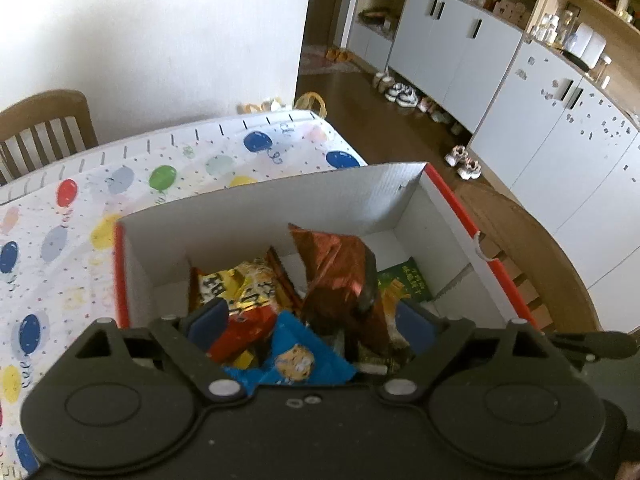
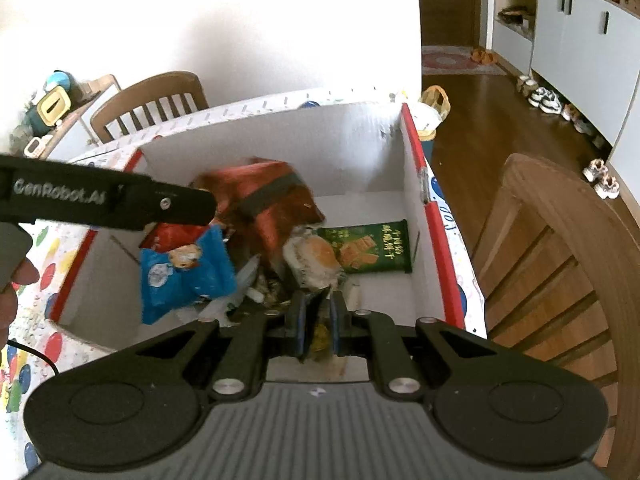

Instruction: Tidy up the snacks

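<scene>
A white cardboard box with red outer sides stands on the table and holds several snack packets. My left gripper hangs open over the box, and nothing is pressed between its blue pads. Below it lie a copper foil bag, a yellow-red packet, a blue cookie packet and a green packet. In the right wrist view my right gripper is shut on a thin yellowish wrapper at the box's near side. The copper bag looks blurred, beside a bun packet.
A balloon-print tablecloth covers the table. Wooden chairs stand at the far side and to the right. The left gripper's body reaches across the box's left wall. Cabinets and shoes line the floor beyond.
</scene>
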`<state>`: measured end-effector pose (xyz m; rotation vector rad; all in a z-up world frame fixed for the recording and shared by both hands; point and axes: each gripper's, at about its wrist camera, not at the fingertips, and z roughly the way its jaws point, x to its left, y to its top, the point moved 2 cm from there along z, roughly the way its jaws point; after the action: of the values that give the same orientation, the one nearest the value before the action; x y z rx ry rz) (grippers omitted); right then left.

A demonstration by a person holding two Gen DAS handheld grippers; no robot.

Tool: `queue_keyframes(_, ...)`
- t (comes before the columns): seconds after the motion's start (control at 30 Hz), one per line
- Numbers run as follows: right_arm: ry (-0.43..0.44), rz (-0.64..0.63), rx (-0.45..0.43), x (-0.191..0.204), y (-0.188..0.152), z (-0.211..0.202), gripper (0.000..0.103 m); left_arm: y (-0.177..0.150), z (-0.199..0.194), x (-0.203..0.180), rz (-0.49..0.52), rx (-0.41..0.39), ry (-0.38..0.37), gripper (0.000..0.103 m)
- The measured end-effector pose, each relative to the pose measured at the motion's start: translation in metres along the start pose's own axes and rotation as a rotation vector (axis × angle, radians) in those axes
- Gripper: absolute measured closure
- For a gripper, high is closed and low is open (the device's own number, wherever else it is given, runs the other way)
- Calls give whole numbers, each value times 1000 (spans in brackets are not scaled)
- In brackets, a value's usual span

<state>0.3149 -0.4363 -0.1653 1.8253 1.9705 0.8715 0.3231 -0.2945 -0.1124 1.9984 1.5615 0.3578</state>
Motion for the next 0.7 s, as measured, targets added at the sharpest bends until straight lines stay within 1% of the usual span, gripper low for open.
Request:
queue_keyframes(0.1,18,-1,-12,8,-2,-13,91,-7,-17,5,-7,-29,2,11)
queue_keyframes(0.23,18,-9,-42,19,-3,-30,91,-17,-39,12,2,-70,20,7)
queue_keyframes(0.47,19,23,-65,34,-9,-53,91,-33,-75,26,-4,-138,35,7)
queue_keyframes(0.6,-14,22,-90,43,-11,-65,91,-45,-94,31,5,-169,44,7)
queue_keyframes(0.7,-8,32,-104,49,-12,-76,91,-54,-106,34,13,-183,46,7)
